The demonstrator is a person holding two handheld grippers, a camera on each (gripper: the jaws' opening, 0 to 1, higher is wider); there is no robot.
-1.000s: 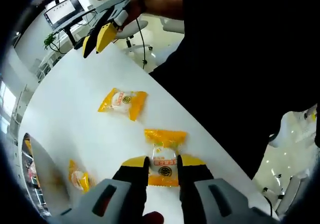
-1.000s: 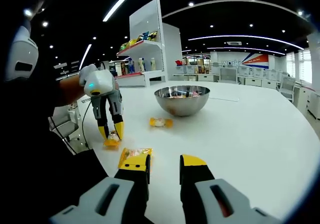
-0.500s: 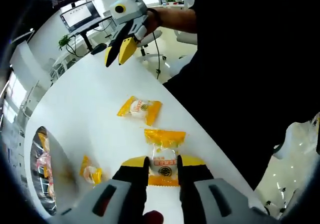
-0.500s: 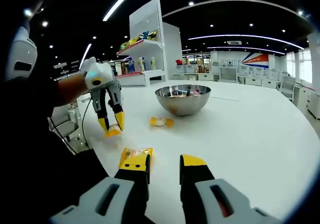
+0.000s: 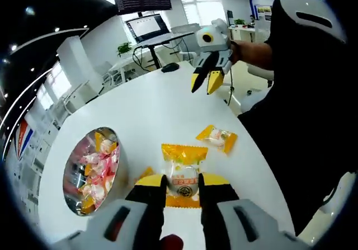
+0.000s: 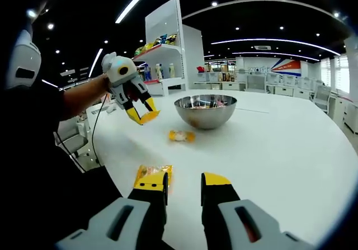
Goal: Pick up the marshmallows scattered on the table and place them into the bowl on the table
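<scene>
White table (image 6: 291,149); your steel bowl (image 6: 205,111) sits mid-table, wrapped marshmallows already inside. Left gripper (image 5: 182,183) pinches a yellow-wrapped marshmallow (image 5: 183,174) between its jaws, packet's long axis running out along the jaws. It's lifted off the table, bowl (image 5: 92,171) just to its left and below, so left is the nearer one; judgement: swing over the rim, release. Right gripper (image 6: 183,185) jaws spread, empty, another packet (image 6: 152,172) lying by its left jaw tip. Third packet (image 6: 181,135) lies near the bowl.
</scene>
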